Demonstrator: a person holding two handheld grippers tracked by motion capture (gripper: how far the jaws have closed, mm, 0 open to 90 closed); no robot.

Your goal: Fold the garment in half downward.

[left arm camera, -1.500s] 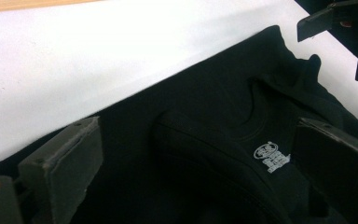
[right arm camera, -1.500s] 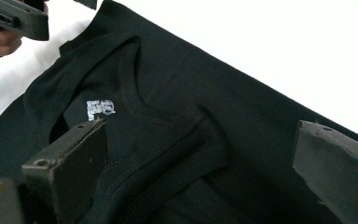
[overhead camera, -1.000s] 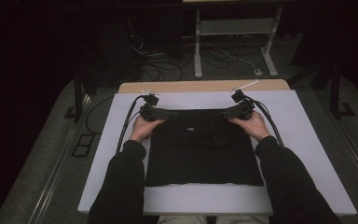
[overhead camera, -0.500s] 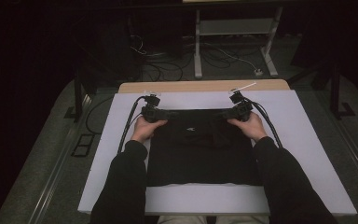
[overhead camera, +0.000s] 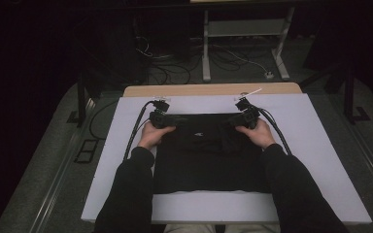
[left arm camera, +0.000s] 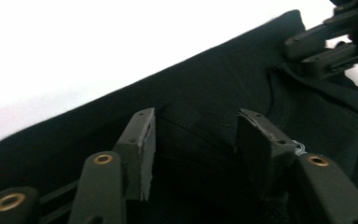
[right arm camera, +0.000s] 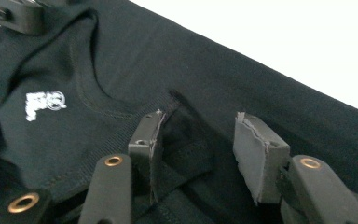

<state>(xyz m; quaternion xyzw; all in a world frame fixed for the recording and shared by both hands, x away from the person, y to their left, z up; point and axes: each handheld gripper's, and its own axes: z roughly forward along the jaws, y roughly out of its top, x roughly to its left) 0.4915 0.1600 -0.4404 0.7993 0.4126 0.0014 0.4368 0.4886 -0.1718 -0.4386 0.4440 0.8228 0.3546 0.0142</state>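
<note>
The white table (overhead camera: 320, 160) carries a black T-shirt (overhead camera: 209, 160) lying flat, its far edge under both grippers; the left gripper (overhead camera: 161, 118) sits at the shirt's far left corner, its fingers (left arm camera: 142, 149) apart and just closing, cloth lying between them but not pinched; the right gripper (overhead camera: 243, 118) sits at the far right corner beside the neckline (right arm camera: 98, 93), fingers (right arm camera: 256, 154) likewise apart and closing over a fold; a small white print (right arm camera: 44, 105) lies left of those fingers.
</note>
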